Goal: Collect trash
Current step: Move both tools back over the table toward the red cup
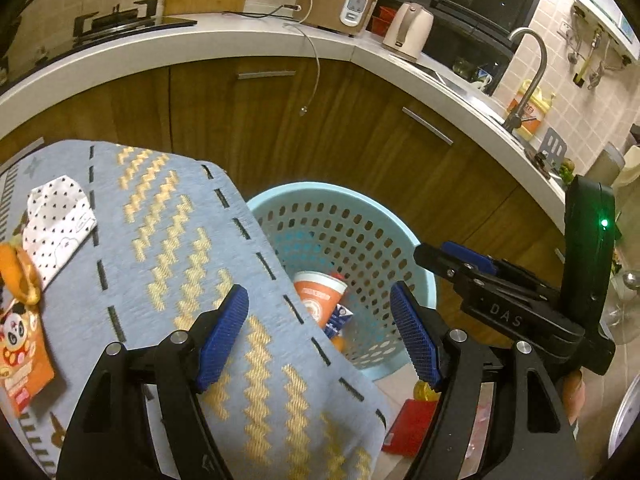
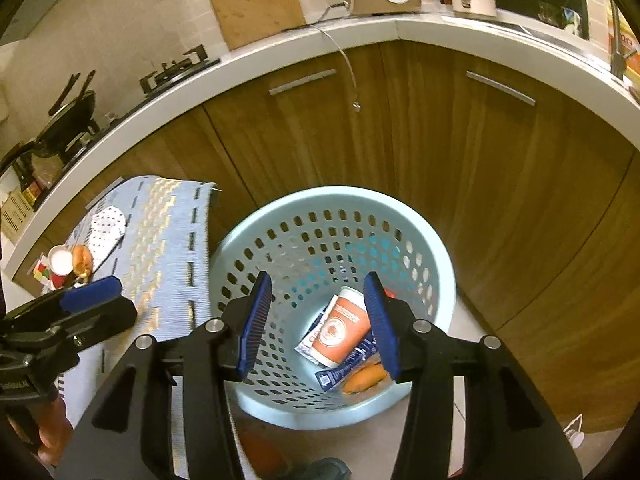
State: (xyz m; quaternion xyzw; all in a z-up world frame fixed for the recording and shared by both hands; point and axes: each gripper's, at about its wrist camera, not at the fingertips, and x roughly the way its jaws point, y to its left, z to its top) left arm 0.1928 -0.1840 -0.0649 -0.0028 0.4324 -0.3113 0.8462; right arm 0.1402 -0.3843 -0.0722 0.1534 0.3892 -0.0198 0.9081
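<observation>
Cloth-covered table (image 1: pixel 180 240) beside basket (image 2: pixel 440 264)

The left gripper (image 1: pixel 320 336) hangs with fingers (image 1: pixel 224 336) spread wide over the edge of the blue-clothed surface (image 1: pixel 168 248) — beyond it the pale blue basket (image 1: pixel 408 240) holds an orange paper cup (image 1: pixel 320 292).
</observation>
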